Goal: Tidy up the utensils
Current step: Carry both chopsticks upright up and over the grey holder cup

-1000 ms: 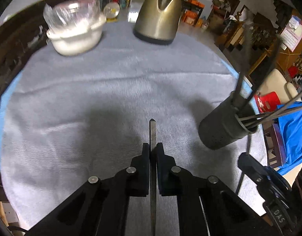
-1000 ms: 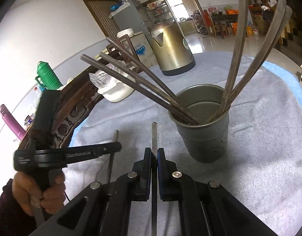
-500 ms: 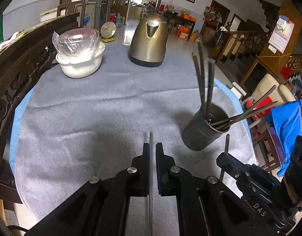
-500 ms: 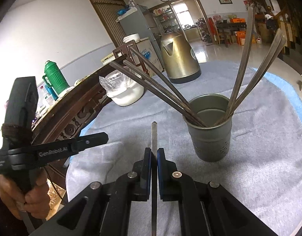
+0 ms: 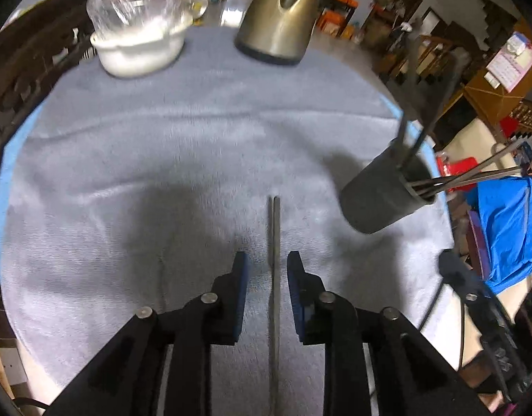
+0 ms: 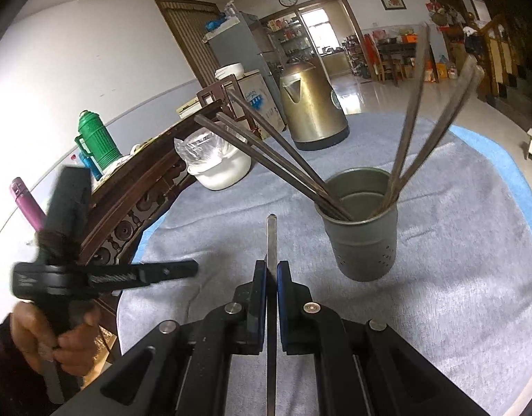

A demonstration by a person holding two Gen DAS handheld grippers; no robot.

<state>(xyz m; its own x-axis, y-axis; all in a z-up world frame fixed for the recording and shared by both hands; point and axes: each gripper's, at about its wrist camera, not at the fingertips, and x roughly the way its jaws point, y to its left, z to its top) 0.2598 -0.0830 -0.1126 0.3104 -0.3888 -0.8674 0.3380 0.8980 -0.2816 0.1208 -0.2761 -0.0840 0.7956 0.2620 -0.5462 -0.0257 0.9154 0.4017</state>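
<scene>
A grey metal utensil cup (image 6: pixel 361 223) stands on the cloth-covered table with several chopsticks (image 6: pixel 276 157) leaning out of it; it also shows at the right of the left wrist view (image 5: pixel 383 196). My left gripper (image 5: pixel 266 260) is open, and a metal chopstick (image 5: pixel 275 277) lies between its jaws without being pinched. My right gripper (image 6: pixel 272 267) is shut on another metal chopstick (image 6: pixel 271 239), left of the cup and below its rim.
A gold kettle (image 5: pixel 279 17) and a white pot (image 5: pixel 137 48) covered with plastic wrap stand at the table's far side. A carved wooden chair back (image 6: pixel 134 201) runs along the left edge. A grey cloth (image 5: pixel 196 138) covers the round table.
My left gripper has opened from shut, releasing its chopstick, and tipped down closer to the cloth. The right gripper stays shut on its chopstick and has drawn slightly nearer the cup.
</scene>
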